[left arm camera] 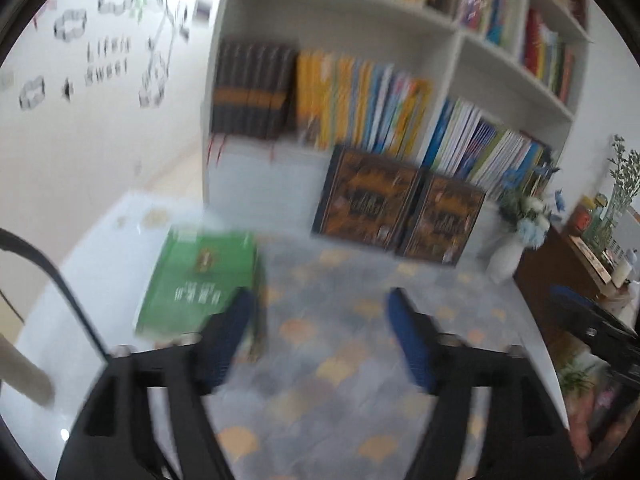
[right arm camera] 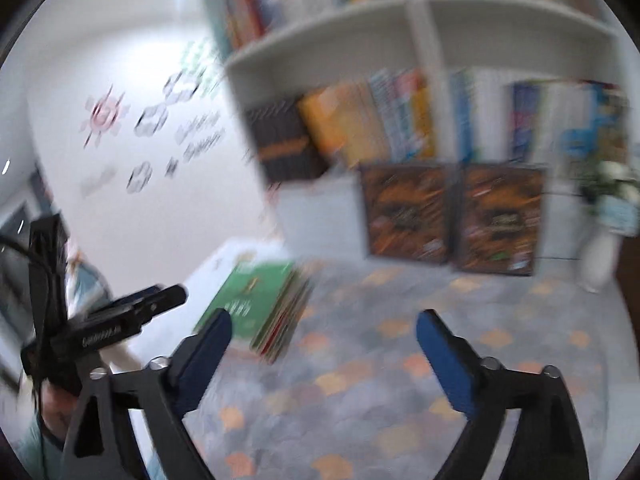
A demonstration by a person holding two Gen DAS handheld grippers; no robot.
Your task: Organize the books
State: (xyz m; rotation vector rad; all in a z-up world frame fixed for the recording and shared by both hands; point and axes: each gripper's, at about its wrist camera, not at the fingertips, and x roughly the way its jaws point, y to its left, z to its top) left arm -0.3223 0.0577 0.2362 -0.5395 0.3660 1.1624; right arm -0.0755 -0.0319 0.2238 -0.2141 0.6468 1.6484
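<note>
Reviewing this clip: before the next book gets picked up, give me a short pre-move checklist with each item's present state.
1. Left gripper open, nothing between its pads: ok.
2. Right gripper open and empty: ok.
3. Green-covered book stack lying flat on the patterned tablecloth: ok.
4. Two brown books upright against the white bookshelf: ok.
5. White vase standing apart from the brown books: ok.
6. Free shelf slot for the stack: cannot tell, blurred.

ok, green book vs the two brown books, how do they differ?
The green book lies flat on top of a stack on the table; the two brown books stand upright against the base of the shelf.
The green one has a plain cover with some print; the brown ones have dark, ornate covers and look alike.
The green book sits left of the brown pair.
Neither gripper touches either.
</note>
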